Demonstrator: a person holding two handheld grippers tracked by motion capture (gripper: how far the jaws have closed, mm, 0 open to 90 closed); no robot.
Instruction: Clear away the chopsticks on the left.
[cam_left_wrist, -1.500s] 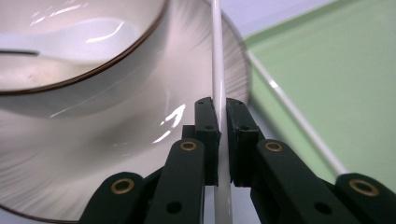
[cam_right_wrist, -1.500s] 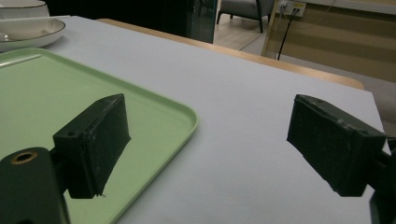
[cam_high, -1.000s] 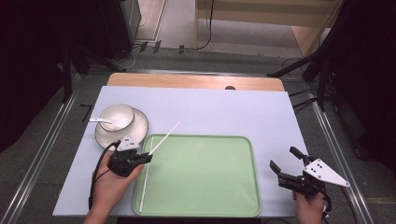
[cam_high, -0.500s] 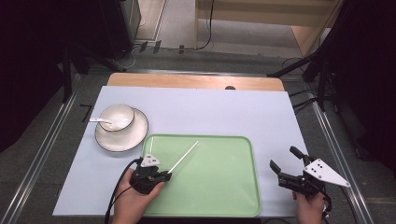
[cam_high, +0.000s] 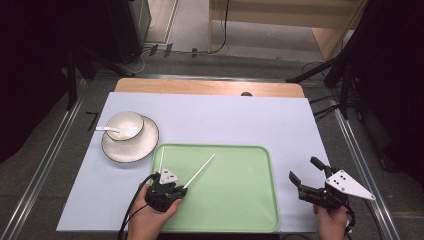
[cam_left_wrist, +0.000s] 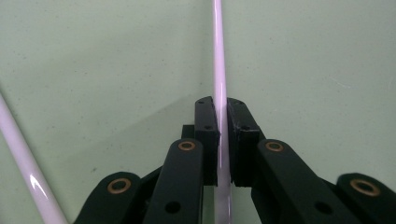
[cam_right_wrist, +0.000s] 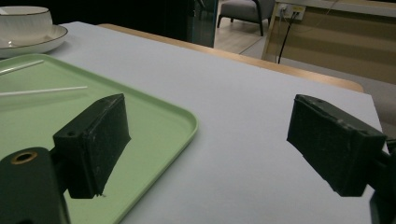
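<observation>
Left gripper (cam_high: 170, 186) — held over the near-left part of the green tray (cam_high: 235, 200), jaws pinched on a white chopstick (cam_left_wrist: 218, 70) that runs between the pads and out over the tray floor. Second white chopstick (cam_high: 161, 159) — lies at the tray's left edge, just beside the first; in the left gripper view it crosses the lower left corner (cam_left_wrist: 23, 168). Right gripper (cam_high: 306, 176) — off the tray's right edge, over the pale table cover (cam_high: 225, 120), jaws spread wide with nothing between them. Bowl (cam_high: 125, 125) on saucer (cam_high: 145, 145) — beyond the tray's far-left corner, a white spoon (cam_high: 107, 129) resting in the bowl, its handle pointing away from the tray.
</observation>
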